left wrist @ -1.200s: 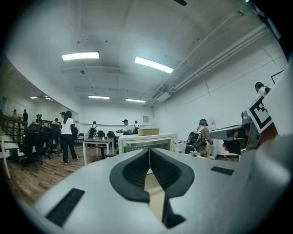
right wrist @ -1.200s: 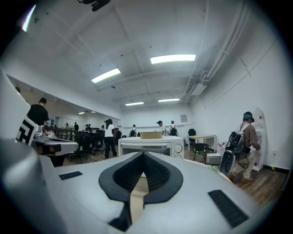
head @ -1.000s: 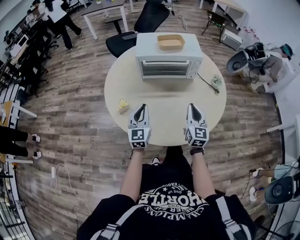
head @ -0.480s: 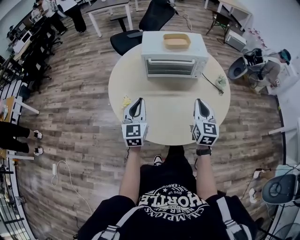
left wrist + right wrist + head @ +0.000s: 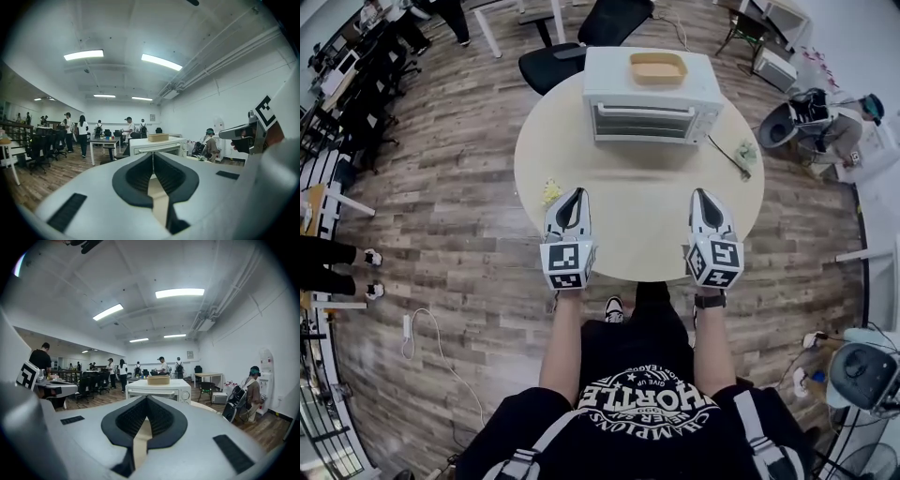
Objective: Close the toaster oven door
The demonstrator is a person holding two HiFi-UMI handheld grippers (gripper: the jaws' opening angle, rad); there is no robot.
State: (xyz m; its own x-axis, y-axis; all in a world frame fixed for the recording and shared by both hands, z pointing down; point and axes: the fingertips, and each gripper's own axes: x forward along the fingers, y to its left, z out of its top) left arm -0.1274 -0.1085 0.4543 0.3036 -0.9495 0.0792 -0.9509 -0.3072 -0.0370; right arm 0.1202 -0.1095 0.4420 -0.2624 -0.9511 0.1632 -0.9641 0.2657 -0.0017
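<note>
**Toaster oven door: handling notes**

The toaster oven (image 5: 652, 94) sits at the far edge of the round tabletop (image 5: 633, 211), front facing the person. A tan tray (image 5: 657, 68) rests on its roof. The door (image 5: 642, 123) looks upright against the face, so probably already shut (can't confirm the latch).

The left gripper (image 5: 575, 197) and right gripper (image 5: 704, 195) hover over the near edge, well apart from the oven. Both have their jaws pressed together with nothing between them.

My read on handling:
- The door is a rigid metal-and-glass panel and likely swings lightly on a bottom hinge.
- The contact point is the handle bar (image 5: 154, 393) along its top edge, mid-span.
- Push with closed tips; no pinch is needed.
- The oven body is probably light, so a hard shove may skid it.
</note>
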